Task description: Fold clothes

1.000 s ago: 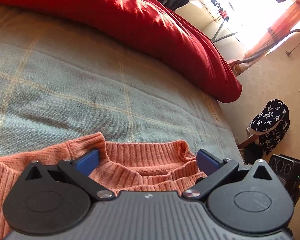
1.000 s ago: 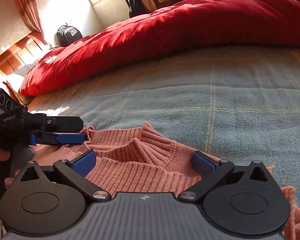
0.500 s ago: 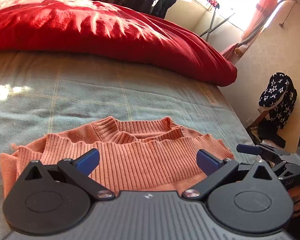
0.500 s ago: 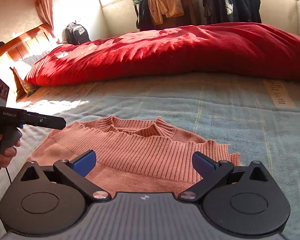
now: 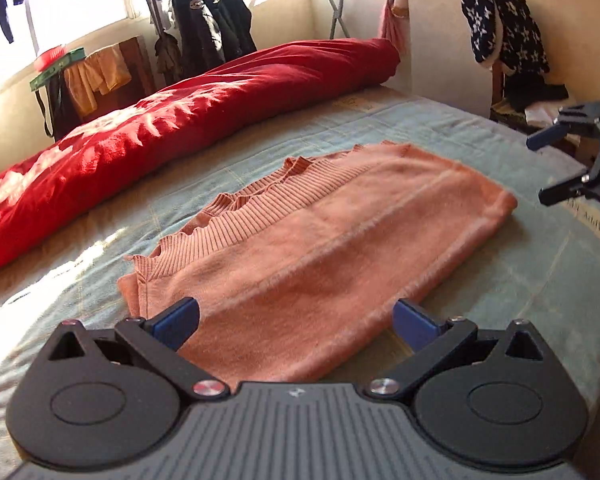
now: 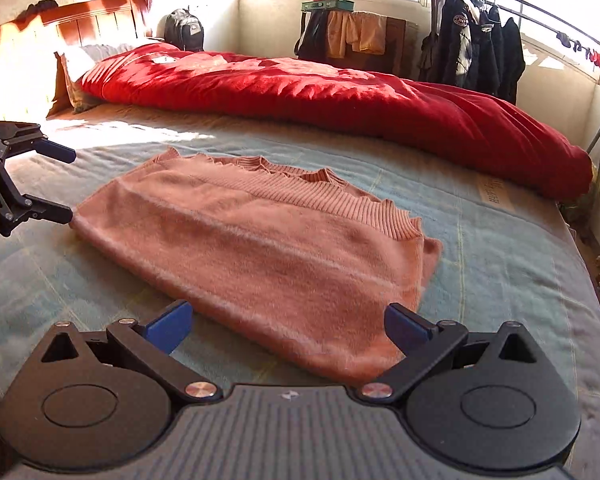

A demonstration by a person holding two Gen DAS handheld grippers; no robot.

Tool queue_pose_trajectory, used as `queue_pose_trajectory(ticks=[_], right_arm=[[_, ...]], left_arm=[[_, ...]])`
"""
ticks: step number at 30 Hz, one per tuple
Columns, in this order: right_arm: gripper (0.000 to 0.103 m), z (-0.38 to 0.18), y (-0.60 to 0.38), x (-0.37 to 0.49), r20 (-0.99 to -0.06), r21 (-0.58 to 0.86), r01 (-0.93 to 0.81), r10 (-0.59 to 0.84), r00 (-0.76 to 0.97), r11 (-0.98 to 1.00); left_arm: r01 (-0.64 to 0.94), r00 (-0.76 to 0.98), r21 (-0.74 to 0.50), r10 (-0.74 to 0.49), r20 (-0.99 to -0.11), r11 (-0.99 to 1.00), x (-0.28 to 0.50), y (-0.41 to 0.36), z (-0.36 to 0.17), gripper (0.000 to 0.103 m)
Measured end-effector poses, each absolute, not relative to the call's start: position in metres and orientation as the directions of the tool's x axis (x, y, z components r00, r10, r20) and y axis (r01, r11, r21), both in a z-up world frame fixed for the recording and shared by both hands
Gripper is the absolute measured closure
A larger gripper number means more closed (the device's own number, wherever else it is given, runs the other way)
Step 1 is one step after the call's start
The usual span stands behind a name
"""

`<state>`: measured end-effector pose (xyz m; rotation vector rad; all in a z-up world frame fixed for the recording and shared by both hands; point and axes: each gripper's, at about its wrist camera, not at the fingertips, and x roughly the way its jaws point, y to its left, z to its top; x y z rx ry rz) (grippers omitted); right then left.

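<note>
A salmon-pink knitted sweater [image 5: 320,240] lies folded flat on the blue-green bed cover [image 5: 440,132], its ribbed collar toward the red duvet. It also shows in the right wrist view [image 6: 260,248]. My left gripper [image 5: 296,320] is open and empty, hovering just behind the sweater's near edge. My right gripper [image 6: 288,324] is open and empty, likewise above the sweater's near edge. Each gripper shows in the other's view, open, beside the sweater: the right one [image 5: 560,168] and the left one [image 6: 48,180].
A thick red duvet [image 6: 340,92] lies along the bed's far side. A clothes rack with dark jackets [image 6: 476,40] stands by the window. A star-patterned garment [image 5: 504,24] hangs over a chair at the bed's right. A wooden headboard [image 6: 80,24] is at the left.
Both grippers have pulled back and up from the sweater's collar, open throughout. The whole folded sweater now lies in view on the bed.
</note>
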<state>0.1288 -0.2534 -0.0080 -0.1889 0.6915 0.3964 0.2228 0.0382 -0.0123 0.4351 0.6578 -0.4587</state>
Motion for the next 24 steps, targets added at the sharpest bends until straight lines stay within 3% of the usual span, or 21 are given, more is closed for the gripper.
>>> queue_pose_trajectory(ticks=[4, 7, 18, 24], right_arm=[[0.000, -0.032, -0.236, 0.102, -0.660, -0.129, -0.430, 0.247, 0.710, 0.894], [0.000, -0.050, -0.216, 0.086, -0.667, -0.203, -0.458, 0.221, 0.712, 0.865], [0.000, -0.101, -0.129, 0.096, -0.644, -0.476, -0.566, 0.172, 0.746, 0.673], [0.000, -0.105, -0.112, 0.123, -0.639, -0.489, -0.593, 0.201, 0.743, 0.639]], left_arm=[[0.538, 0.753, 0.458, -0.160, -0.638, 0.708, 0.186, 0.019, -0.060, 0.001], [0.556, 0.761, 0.547, -0.120, -0.637, 0.625, 0.173, 0.008, -0.092, 0.001], [0.508, 0.811, 0.600, -0.109, -0.575, 0.619, 0.193, 0.006, -0.107, 0.001], [0.512, 0.821, 0.625, -0.122, -0.557, 0.590, 0.217, -0.008, -0.112, 0.001]])
